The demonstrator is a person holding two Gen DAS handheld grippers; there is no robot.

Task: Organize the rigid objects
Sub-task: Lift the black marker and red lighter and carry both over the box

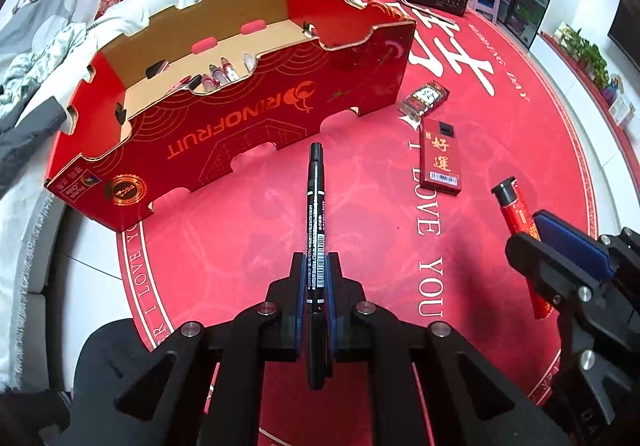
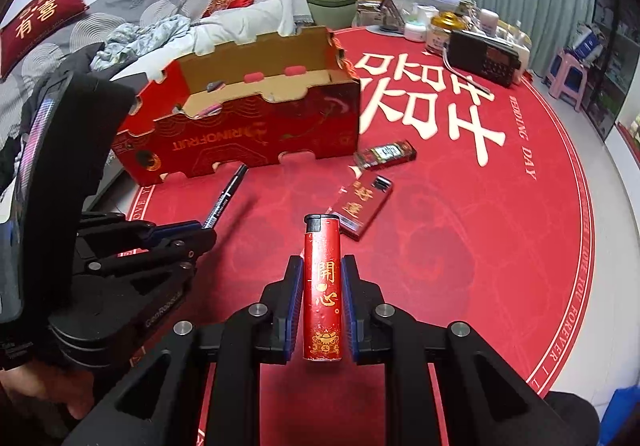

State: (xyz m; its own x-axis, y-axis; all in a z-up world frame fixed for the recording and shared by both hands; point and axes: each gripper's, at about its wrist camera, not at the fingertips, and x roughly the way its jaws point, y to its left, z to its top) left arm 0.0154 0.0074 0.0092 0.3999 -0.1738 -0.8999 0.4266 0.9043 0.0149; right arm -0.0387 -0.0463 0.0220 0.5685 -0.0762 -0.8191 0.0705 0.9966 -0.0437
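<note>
My left gripper (image 1: 315,260) is shut on a black marker pen (image 1: 315,206), which points away toward the red cardboard box (image 1: 256,114). Several pens lie inside that open box. My right gripper (image 2: 322,264) is shut on a red lighter (image 2: 322,286) with gold characters, held above the red mat. The right gripper (image 1: 532,230) with its lighter (image 1: 516,206) also shows at the right of the left wrist view. The left gripper (image 2: 204,228) with its marker (image 2: 226,198) shows at the left of the right wrist view. The box (image 2: 248,134) stands beyond both.
On the round red mat (image 1: 500,118) lie a flat red lighter (image 1: 440,158) and a small red packet (image 1: 424,98) right of the box. A black radio (image 2: 486,58), jars and bottles crowd the far edge. A sofa with clothes is behind the box.
</note>
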